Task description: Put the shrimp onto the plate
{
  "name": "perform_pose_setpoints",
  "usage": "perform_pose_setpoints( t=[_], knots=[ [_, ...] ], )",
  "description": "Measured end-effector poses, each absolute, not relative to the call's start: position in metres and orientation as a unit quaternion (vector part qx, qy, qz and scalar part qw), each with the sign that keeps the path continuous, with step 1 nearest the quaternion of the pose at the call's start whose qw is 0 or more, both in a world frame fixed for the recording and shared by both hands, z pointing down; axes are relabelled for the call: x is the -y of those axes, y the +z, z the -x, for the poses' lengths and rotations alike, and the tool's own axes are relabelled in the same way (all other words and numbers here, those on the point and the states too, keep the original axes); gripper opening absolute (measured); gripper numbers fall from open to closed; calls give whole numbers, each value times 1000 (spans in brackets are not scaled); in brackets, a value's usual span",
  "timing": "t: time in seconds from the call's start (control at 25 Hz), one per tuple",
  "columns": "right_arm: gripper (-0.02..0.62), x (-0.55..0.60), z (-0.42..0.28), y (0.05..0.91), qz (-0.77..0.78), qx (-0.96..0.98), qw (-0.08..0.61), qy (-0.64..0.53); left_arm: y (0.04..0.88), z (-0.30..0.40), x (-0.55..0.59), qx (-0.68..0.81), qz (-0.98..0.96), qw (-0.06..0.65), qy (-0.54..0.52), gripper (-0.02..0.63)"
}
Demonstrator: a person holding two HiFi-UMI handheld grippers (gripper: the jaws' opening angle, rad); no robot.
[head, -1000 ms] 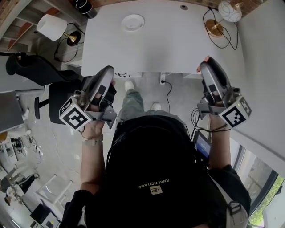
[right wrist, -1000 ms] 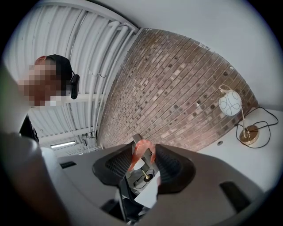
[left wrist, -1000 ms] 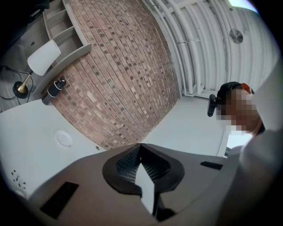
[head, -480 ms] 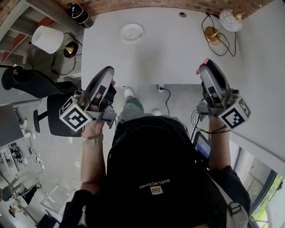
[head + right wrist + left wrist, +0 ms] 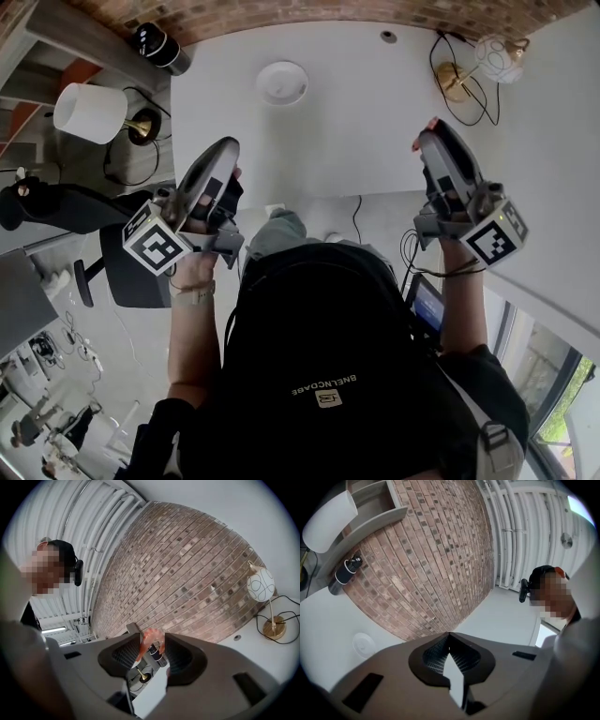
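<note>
Right tongs (image 5: 429, 133) clamped on the shrimp (image 5: 150, 638), above the tabletop (image 5: 375, 103) near side. Plate (image 5: 281, 82) lies well apart, forward-left. Left tongs (image 5: 229, 148) pressed together, empty, nearer the plate.

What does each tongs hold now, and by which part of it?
The right tongs pinch the shrimp across its curled body, at the jaw tips. The left tongs are shut and hold nothing.
</note>
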State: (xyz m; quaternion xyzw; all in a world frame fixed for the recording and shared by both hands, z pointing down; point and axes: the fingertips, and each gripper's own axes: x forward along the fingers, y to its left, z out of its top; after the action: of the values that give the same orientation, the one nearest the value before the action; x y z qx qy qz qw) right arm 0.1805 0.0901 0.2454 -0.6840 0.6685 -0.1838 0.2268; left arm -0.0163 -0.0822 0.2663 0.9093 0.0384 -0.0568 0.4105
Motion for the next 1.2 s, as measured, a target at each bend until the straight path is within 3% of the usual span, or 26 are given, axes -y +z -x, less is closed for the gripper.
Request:
perform_pose_setpoints(
  t=[0.6,1.2],
  knots=[
    [167,19,-165,245,699,-654,211,-198,279,22,173,-76,-894,440,-29,-8],
    [167,54,-178,247,686,-667,195,-215,294,21,189,-46,-886,462,-24,-8]
  ],
)
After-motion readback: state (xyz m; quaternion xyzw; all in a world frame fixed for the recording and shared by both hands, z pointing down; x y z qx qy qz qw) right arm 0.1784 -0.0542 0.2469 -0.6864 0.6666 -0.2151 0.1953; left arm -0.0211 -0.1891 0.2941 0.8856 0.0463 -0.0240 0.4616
